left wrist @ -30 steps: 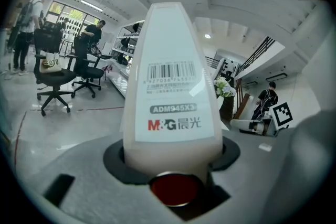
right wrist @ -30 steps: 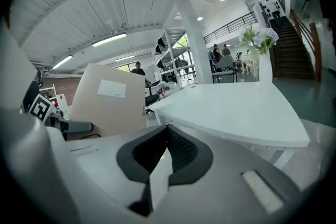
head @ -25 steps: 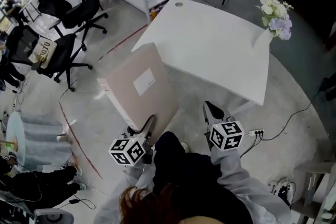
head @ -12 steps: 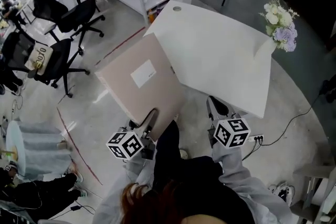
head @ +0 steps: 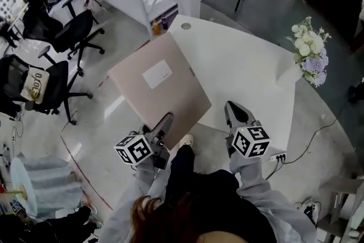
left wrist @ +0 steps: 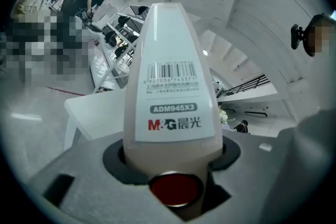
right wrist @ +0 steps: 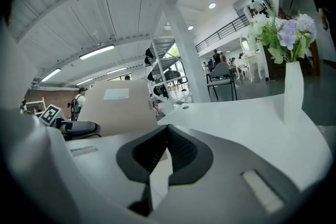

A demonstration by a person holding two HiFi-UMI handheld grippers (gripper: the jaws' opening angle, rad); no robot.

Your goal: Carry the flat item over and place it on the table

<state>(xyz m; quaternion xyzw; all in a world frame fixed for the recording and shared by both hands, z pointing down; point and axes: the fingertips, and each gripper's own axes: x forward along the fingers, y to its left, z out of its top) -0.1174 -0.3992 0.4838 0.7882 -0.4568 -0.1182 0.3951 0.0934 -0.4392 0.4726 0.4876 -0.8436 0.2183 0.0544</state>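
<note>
1. Over the left edge of the table (head: 244,65), the flat item (head: 159,85), a beige file box, hangs clear of the floor, pinched at its near end by the left gripper (head: 162,127); from the head camera the jaws cover that end; the box's right-hand edge overlaps the tabletop, and I cannot tell whether they touch.
2. Up close, the box fills the left gripper view and blocks much of the room; its underside shows in no view.
3. I count one box, one white label (head: 157,74) on its broad face, one printed sticker (left wrist: 170,113) on its spine, two grippers, one table and one vase of flowers (head: 310,51).
4. Its broad face is turned up and tilted; the spine runs straight away along the left jaws; from above it looks nearly square, so I cannot rank its sides.
5. Beside it, the right gripper (head: 238,112) sits at the table's near edge; its pads are pressed together at the tips, with nothing between them.
</note>
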